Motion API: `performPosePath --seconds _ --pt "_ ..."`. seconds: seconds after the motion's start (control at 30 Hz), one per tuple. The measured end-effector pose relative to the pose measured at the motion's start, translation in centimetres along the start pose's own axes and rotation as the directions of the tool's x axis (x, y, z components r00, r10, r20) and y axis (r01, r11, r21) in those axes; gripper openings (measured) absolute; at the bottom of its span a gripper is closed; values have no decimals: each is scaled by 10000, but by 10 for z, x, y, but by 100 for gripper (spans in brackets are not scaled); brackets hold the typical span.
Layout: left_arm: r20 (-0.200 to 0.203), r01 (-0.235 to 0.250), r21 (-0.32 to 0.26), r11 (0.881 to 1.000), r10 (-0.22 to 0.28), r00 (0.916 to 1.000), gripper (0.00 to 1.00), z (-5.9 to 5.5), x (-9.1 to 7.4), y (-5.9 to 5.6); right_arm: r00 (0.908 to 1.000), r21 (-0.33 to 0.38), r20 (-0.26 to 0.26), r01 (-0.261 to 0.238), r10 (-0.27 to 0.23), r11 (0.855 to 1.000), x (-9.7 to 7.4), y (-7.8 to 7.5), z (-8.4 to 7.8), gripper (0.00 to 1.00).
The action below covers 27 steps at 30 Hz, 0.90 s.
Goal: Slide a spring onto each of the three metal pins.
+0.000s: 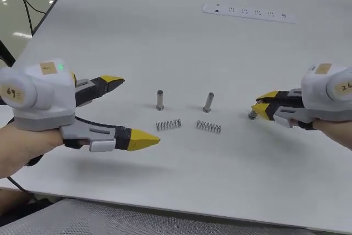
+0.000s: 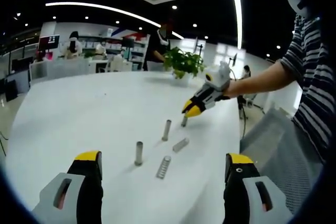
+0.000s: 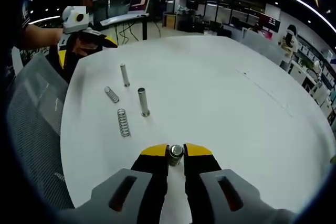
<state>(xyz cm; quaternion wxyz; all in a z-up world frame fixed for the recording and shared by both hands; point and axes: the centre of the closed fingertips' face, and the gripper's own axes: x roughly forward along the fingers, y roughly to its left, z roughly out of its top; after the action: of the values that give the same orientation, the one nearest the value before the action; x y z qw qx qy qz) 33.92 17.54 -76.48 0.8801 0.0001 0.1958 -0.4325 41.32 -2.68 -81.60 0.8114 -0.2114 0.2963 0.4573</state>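
Right hand-held gripper [image 1: 258, 108] lies level, apparently pinching pin [image 3: 176, 154].

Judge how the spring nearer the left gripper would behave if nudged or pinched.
The spring lies on its side on the smooth table, so a nudge would probably roll it. Its thin open coils suggest it is light and may squash when pinched.
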Motion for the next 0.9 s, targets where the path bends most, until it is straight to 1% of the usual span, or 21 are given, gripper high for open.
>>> performPosePath --seconds 0.07,0.2,0.27,0.33,0.37,0.47,0.57,0.63,0.9 --pt "23 -2 -26 10000 2 10000 95 1 -1 0 10000 -66 -50 -15 15 10000 0 0 0 8" --pt "-15 16 -1 10000 -16 10000 94 1 -1 0 10000 -19 -20 8 -8 10000 -1 0 1 13" --pt "-27 29 11 10000 -28 10000 94 1 -2 -1 10000 -109 -14 54 -54 9999 -2 -1 3 14" --pt "-27 40 10 10000 -40 10000 94 1 -2 -1 9999 -91 -91 115 -116 9999 -2 -2 3 18" --pt "-14 41 12 10000 -41 10000 94 2 -2 -1 9999 -112 -46 111 -112 9999 -3 -1 4 21" --pt "-28 62 31 10000 -62 10000 94 2 -1 -1 9999 -226 -36 147 -147 9996 -5 -1 7 20" --pt "-65 72 60 10000 -72 10000 94 2 -1 -1 9999 18 -68 111 -111 9999 -6 0 6 20" --pt "-53 100 46 9999 -100 9999 95 2 -1 -1 9999 5 -68 157 -157 9999 -7 0 5 21" --pt "-54 108 49 9999 -108 9999 95 3 -2 -1 9995 189 224 231 -235 9996 -12 1 10 29"
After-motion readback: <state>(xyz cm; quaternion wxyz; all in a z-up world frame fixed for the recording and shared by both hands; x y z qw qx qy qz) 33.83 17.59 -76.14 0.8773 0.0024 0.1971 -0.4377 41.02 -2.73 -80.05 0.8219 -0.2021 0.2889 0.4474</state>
